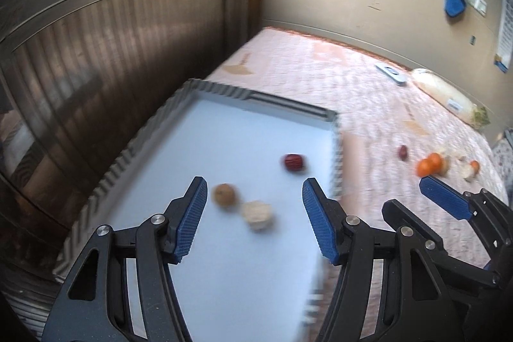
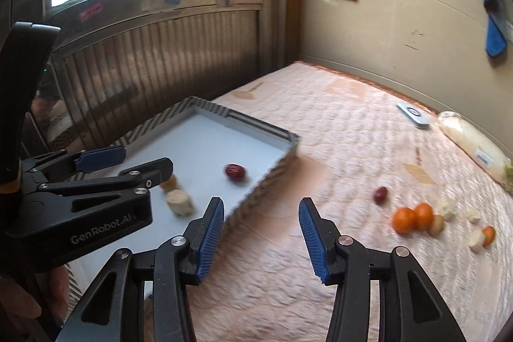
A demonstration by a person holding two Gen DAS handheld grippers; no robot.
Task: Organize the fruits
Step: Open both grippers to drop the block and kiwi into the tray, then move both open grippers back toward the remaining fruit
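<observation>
Both tongs empty, jaws apart. Left tongs [image 1: 253, 213] hang over the tray [image 1: 224, 92], which sits on a pink quilted bed [image 2: 336, 124]. Inside the tray: a brown round fruit [image 1: 226, 195] and a pale chunk [image 1: 257, 214] between and just ahead of the left fingers, touching or nearly so, plus a dark red date [image 1: 294, 162] further ahead toward the tray's right wall.

Right tongs [image 2: 259, 229] hover over bare quilt just right of the tray's edge. Loose fruit lies ahead and to their right: a second date [image 2: 381, 194] nearest, then two oranges [image 2: 413, 218] side by side, then pale pieces [image 2: 447, 209] and a small orange bit [image 2: 489, 235] beyond. Right hand is clearly nearer that pile; likely next pick is the date, long axis hard to tell.

Motion blur smears everything; pale pieces unidentifiable. Tray's near end is cut off behind the left tongs.
</observation>
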